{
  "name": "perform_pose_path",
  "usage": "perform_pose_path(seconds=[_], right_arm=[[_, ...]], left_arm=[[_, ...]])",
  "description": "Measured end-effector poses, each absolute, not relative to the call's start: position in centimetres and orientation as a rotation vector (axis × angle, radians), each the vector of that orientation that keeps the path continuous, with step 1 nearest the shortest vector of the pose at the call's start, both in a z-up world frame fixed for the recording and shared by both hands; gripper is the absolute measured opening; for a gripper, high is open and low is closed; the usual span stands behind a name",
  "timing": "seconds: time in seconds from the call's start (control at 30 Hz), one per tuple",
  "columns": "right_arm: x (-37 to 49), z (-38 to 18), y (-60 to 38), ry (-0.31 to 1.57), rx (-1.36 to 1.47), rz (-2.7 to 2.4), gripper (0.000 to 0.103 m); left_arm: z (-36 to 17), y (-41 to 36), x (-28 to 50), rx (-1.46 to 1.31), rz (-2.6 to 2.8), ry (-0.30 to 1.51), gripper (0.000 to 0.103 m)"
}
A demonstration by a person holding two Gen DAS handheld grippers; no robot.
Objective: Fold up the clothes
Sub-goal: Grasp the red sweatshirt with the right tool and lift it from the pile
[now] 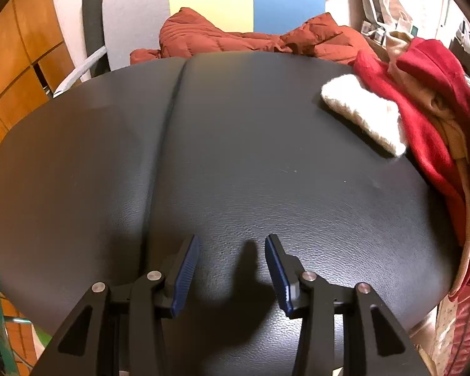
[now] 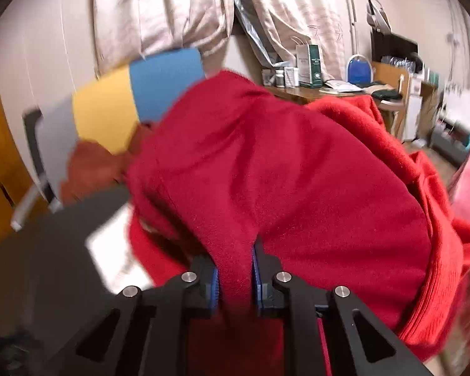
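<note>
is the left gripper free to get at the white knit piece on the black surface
Probably yes. The left gripper is open and empty over the black surface, with nothing lying between it and the white knit piece, whose far end tucks under the red garment.

Left wrist view: you look steeply down over the black tabletop [image 1: 235,156], from some way above it.
Right wrist view: shallower tilt, pressed close to the red garment [image 2: 282,172].
Shared: red garment, rust jacket [image 1: 235,40], yellow-blue panel [image 1: 244,0].
</note>
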State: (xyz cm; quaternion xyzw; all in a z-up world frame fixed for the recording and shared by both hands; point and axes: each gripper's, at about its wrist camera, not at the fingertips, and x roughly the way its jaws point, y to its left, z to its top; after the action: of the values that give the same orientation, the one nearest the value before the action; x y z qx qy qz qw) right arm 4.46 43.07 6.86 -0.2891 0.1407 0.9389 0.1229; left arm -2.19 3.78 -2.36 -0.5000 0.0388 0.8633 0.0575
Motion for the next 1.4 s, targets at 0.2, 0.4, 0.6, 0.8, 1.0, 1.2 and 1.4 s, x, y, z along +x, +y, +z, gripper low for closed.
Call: perform_pose_path(seconds=[0.2,0.4,0.6,0.8,1.0,1.2,1.4], right_arm=[[5.8,8.9,41.7,0.606,-0.772,2.834,0.010],[6.1,9.6,42.0,0.998,-0.650,2.913,0.010],[6.3,14.2,42.8,1.319,-0.417,3.000,0.010],[5.7,20.2,40.9,1.522,-0.199,3.175,0.010],[3.3,23.4,31.6,1.528,-0.324,3.473,0.010],[-1.0,15.8,20.8,1.422,-0.898,3.466,0.010],[-2.6,0.5,13.9,1.365,-1.581,3.131,0.015]], left_arm=[[-2.9,3.7,-1.9,-1.526,2.618,0.074,0.045],[-2.8,3.9,-1.9,-1.506,2.637,0.100,0.045],[-2.2,4.4,-1.9,-1.478,2.649,0.106,0.045],[-1.6,3.5,-1.2,-1.446,2.671,0.105,0.045],[0.1,0.2,-1.7,-1.424,2.752,0.023,0.045],[1.4,-7.5,-1.1,-1.448,2.922,-0.182,0.045],[0.7,-12.6,0.1,-1.518,2.987,-0.309,0.045]])
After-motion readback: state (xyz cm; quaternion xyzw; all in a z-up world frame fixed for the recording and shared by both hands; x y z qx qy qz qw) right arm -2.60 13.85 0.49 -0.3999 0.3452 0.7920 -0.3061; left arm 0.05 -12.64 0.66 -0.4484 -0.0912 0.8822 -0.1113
